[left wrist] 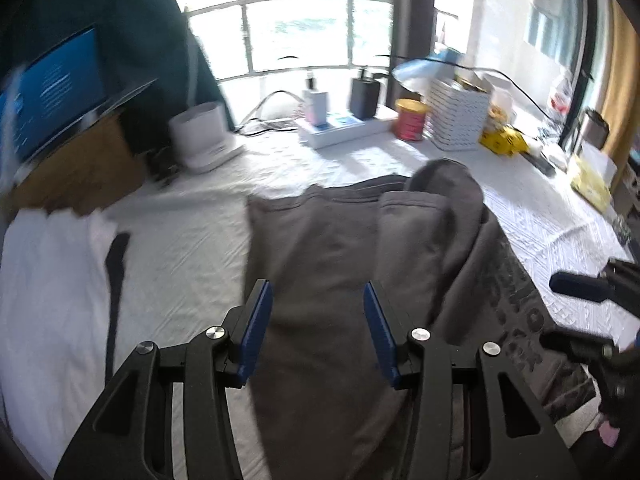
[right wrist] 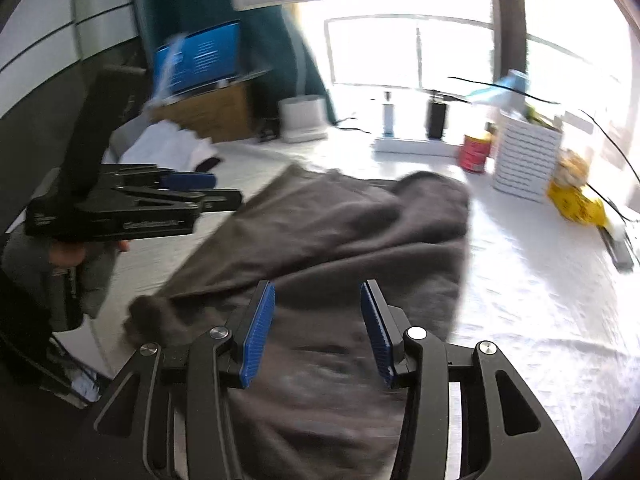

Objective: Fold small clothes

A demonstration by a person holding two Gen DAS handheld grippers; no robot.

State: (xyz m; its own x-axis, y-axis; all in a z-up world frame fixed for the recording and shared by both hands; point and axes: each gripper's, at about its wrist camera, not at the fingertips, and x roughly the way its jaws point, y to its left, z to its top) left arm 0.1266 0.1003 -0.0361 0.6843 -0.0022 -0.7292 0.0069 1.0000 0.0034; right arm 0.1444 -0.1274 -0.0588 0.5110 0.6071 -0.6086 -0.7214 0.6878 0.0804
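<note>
- Dark grey garment (left wrist: 320, 240) lies spread on the white tabletop (left wrist: 192, 248), stretching from the near edge toward the window; its right side is folded over itself into a thick rounded hump (left wrist: 444, 200), and dark lettering shows along its right edge.
- Left hand-held gripper (left wrist: 318, 332) hovers over the near part of the garment, blue pads wide apart with nothing between them.
- Right hand-held gripper (right wrist: 318, 332) is likewise spread wide and empty above the garment's near end; in the left wrist view it appears at the right edge, over the bare tabletop beside the cloth.
- White folded clothes (left wrist: 52, 280) with a dark strip sit to the left of the garment, apart from it.
- Along the far side: a white container (left wrist: 200, 136), a white tray (left wrist: 340, 130) with two bottles, a red can (left wrist: 410, 120), a white slatted box (left wrist: 460, 120) and a yellow item (left wrist: 502, 140), all well clear of the garment.
- A cardboard box (left wrist: 80, 168) with a lit screen (left wrist: 52, 92) on it stands at the far left.
</note>
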